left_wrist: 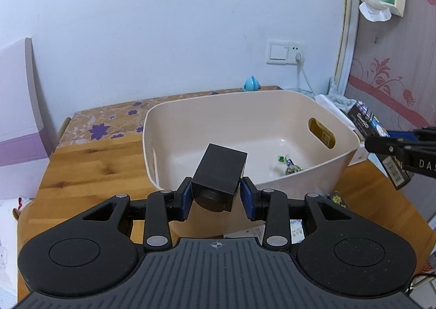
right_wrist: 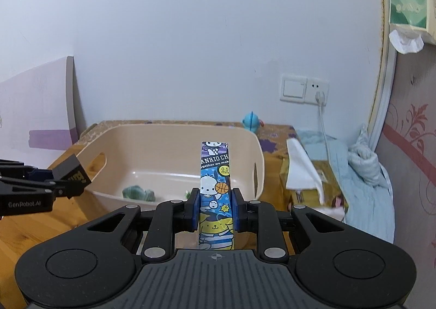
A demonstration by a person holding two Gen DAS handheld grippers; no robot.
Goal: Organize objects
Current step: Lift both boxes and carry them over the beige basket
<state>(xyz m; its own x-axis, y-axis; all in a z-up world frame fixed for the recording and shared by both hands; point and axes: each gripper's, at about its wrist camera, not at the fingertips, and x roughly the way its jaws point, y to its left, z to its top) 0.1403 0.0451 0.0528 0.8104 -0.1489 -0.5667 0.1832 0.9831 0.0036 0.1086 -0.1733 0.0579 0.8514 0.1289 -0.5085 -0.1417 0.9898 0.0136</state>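
Above the near rim of a smooth, cream plastic bin point(left_wrist: 272, 170), the left gripper point(left_wrist: 216, 197) is clamping a matte black rectangular box point(left_wrist: 219, 172) between its two blue pads, the box tilting forward over the bin's edge with a round dark part showing at its lower end. Off to the right, the right gripper point(right_wrist: 215, 208) is squeezing a tall, narrow cardboard box point(right_wrist: 215, 175) printed with glossy cartoon characters, standing it upright in front of the bin. One bin is sitting on a wooden table point(left_wrist: 90, 170) with visible grain, partly beside a floral patterned cloth point(left_wrist: 109, 120). Two oval handle cut-outs are showing in the bin's walls. Inside, on the shiny floor, a crinkly green-and-white wrapper point(left_wrist: 288, 165) is lying, and the right wrist view is also showing a pale green ridged lump point(right_wrist: 137, 191), possibly a second wrapped item, though it is too blurred to tell. One small blue round toy point(left_wrist: 252, 84) is resting at the table's far edge, below one white wall switch and socket point(left_wrist: 284, 52) with a plugged cable.
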